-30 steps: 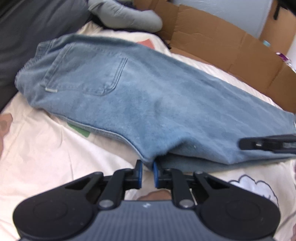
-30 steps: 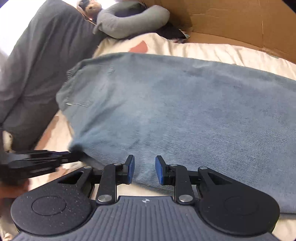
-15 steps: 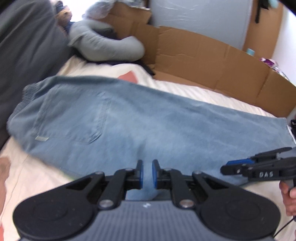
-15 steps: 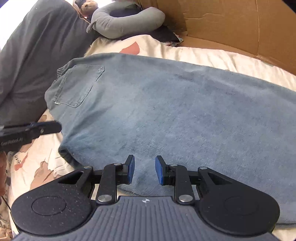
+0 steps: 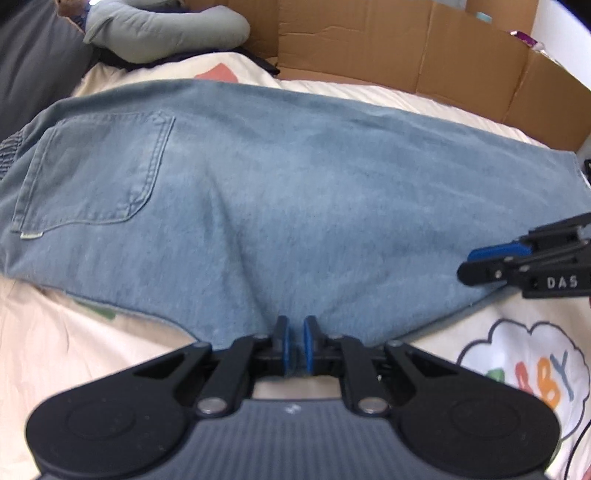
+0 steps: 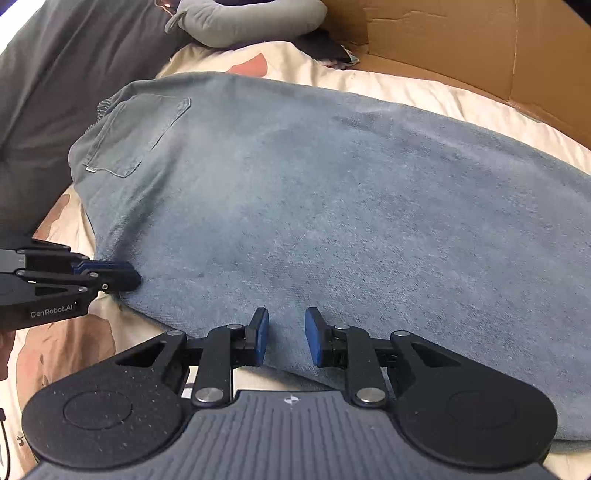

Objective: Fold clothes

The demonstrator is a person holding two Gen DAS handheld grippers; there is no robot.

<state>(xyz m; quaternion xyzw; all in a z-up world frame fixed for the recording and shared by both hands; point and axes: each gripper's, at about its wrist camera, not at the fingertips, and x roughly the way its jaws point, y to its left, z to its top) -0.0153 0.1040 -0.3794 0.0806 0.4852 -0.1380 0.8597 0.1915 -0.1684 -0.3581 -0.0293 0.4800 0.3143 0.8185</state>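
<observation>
Left gripper (image 5: 294,345), 6 o'clock in the left wrist view: blue pads drawn nearly together, a fold of denim pinched between them at the near hem edge of the jeans (image 5: 277,206). Seen side-on in the right wrist view at 9 o'clock, the same tool (image 6: 127,275) meets the cloth edge with its tips closed.

Right gripper (image 6: 286,341), 6 o'clock in its own view: jaws parted with a clear gap, denim lying under and between the pads, nothing clamped. In the left wrist view it enters at 3 o'clock (image 5: 471,264), over the leg end of the jeans.

Jeans: light blue, folded lengthwise, lying flat across a cream printed bedsheet (image 5: 66,350); waist and back pocket (image 5: 92,173) toward 9 o'clock, leg hems toward 3 o'clock. Cloud print with coloured letters (image 5: 532,369) on the sheet at 4 o'clock.

Farther back: dark grey bedding (image 6: 48,85) at 10 o'clock, touching the waistband. Grey neck pillow (image 5: 166,29) at 11 o'clock. Flattened cardboard box (image 5: 424,48), standing as a wall from 12 to 2 o'clock; contents beyond it cannot be made out.
</observation>
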